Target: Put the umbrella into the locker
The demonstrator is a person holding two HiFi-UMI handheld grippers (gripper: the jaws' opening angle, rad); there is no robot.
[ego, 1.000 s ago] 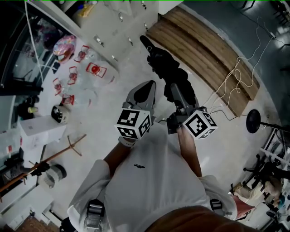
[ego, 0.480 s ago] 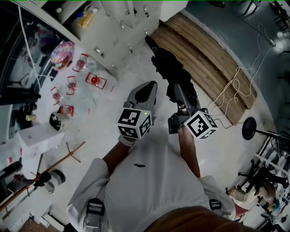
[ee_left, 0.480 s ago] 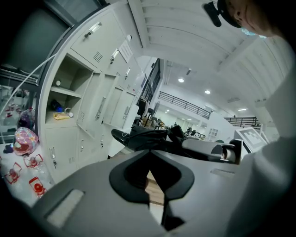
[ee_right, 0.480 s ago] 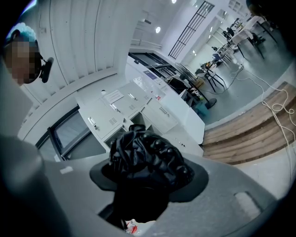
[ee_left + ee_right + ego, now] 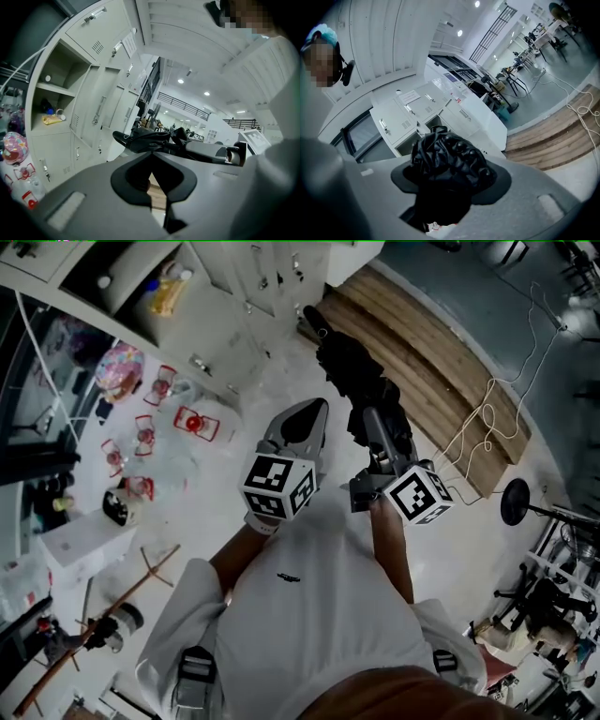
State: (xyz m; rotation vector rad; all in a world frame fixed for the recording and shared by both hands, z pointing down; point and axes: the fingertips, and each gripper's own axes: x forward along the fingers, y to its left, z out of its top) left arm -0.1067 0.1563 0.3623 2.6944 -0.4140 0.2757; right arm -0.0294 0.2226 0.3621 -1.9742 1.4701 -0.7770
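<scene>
My right gripper [image 5: 375,420] is shut on a black folded umbrella [image 5: 345,364], which sticks out ahead toward the white lockers [image 5: 234,320]. In the right gripper view the crumpled umbrella [image 5: 447,159] fills the space between the jaws, with an open locker compartment [image 5: 425,123] behind it. My left gripper [image 5: 315,411] rides beside it on the left, jaws together and holding nothing. The left gripper view shows the umbrella [image 5: 149,139] across the top of that gripper [image 5: 151,154]. Left of it is an open locker compartment [image 5: 51,101] with a yellow item on its shelf.
A wooden platform [image 5: 441,362] with a white cable [image 5: 480,413] lies to the right of the lockers. Bottles with red labels [image 5: 192,420] stand on the floor at the left, near a white box [image 5: 80,540]. A wooden stick [image 5: 131,592] lies there, and a round black stand base [image 5: 514,501] sits far right.
Both grippers and the umbrella have come closer to the lockers. An open compartment with a yellow item has come into the head view at top left. The floor bottles have slid lower.
</scene>
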